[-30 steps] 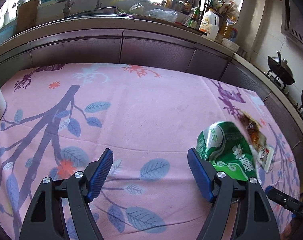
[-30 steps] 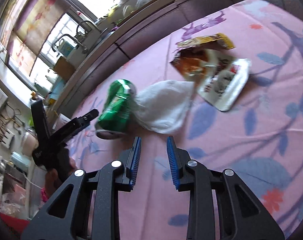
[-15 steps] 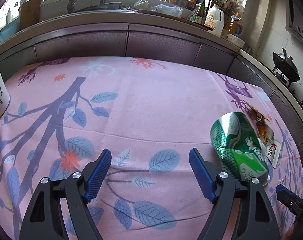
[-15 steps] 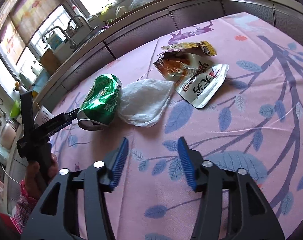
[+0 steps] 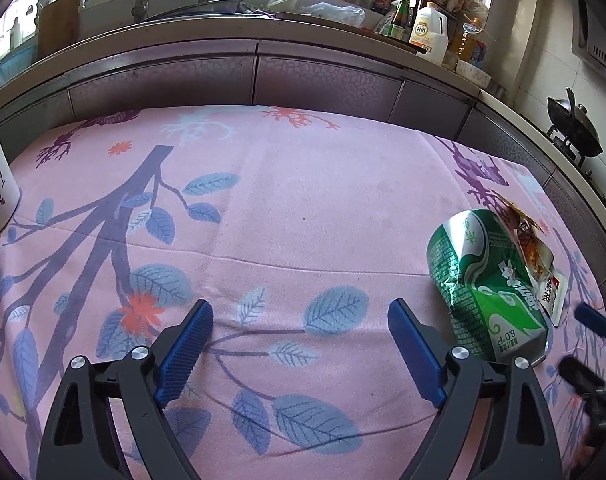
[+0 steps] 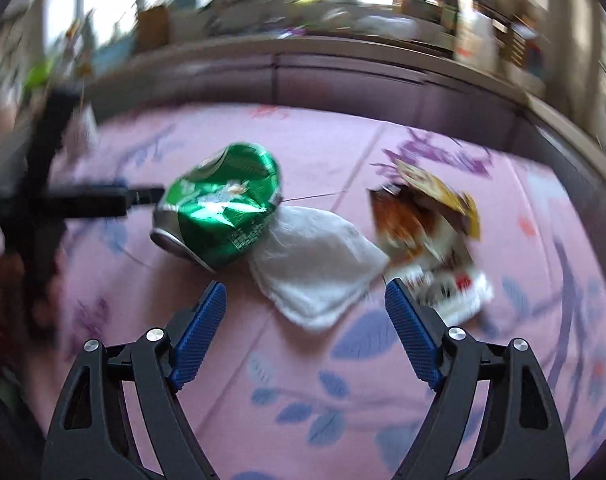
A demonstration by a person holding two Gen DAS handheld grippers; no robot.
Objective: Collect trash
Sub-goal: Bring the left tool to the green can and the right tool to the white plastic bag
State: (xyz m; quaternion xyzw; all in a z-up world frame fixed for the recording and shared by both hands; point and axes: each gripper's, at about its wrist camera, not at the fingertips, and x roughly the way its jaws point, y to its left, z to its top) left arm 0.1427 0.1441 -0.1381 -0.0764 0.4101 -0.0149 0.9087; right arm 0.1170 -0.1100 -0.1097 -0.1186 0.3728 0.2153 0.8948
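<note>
Pink desk (image 5: 303,200) now: our right tongs (image 6: 305,308), narrow a second ago, are opening, empty, toward the white wrapper (image 6: 319,268) at twelve o'clock; left tongs (image 5: 301,328) opening, empty.

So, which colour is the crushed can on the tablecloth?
The crushed can is green with white markings and a silver end. The left wrist view shows it best.

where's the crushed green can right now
The crushed green can lies on its side on the pink tablecloth, touching the white tissue on its right in the right wrist view, left of the snack wrappers.
</note>
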